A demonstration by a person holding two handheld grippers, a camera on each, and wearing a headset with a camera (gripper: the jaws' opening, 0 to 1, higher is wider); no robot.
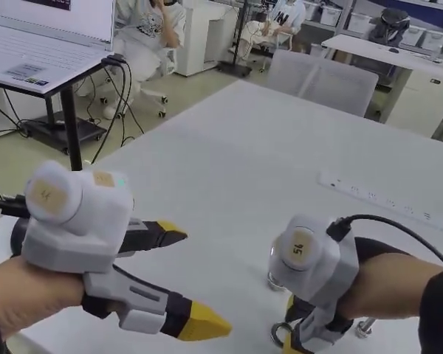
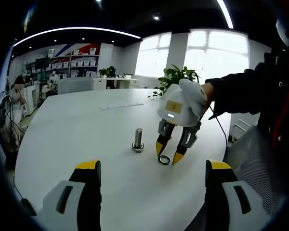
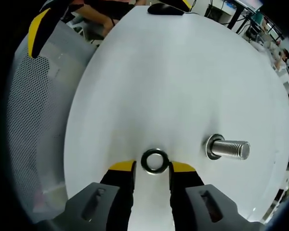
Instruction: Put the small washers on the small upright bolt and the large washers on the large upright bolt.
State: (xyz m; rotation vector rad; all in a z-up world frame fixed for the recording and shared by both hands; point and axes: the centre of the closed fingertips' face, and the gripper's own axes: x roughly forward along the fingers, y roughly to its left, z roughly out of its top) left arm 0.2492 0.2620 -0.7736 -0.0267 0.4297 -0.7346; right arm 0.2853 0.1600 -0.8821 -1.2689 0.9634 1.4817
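A steel washer [image 3: 154, 153] lies flat on the white table [image 3: 173, 77]. My right gripper [image 3: 152, 168] points down at it, its yellow fingertips close on either side of the ring, and it is open. Right of it stands a threaded upright bolt [image 3: 229, 148] with a washer at its base. In the left gripper view the same bolt [image 2: 138, 139] stands just beyond the right gripper [image 2: 168, 154] and washer [image 2: 161, 159]. My left gripper [image 1: 186, 276] hovers wide open and empty, to the left of the right gripper [image 1: 288, 339]. The washer [image 1: 279, 333] peeks out below the right gripper.
A white power strip [image 1: 384, 199] lies on the table at the far right. A laptop on a black stand [image 1: 44, 44] is at the left, and a grey chair [image 1: 321, 81] is at the far edge. A mesh chair [image 3: 33, 96] stands by the near edge.
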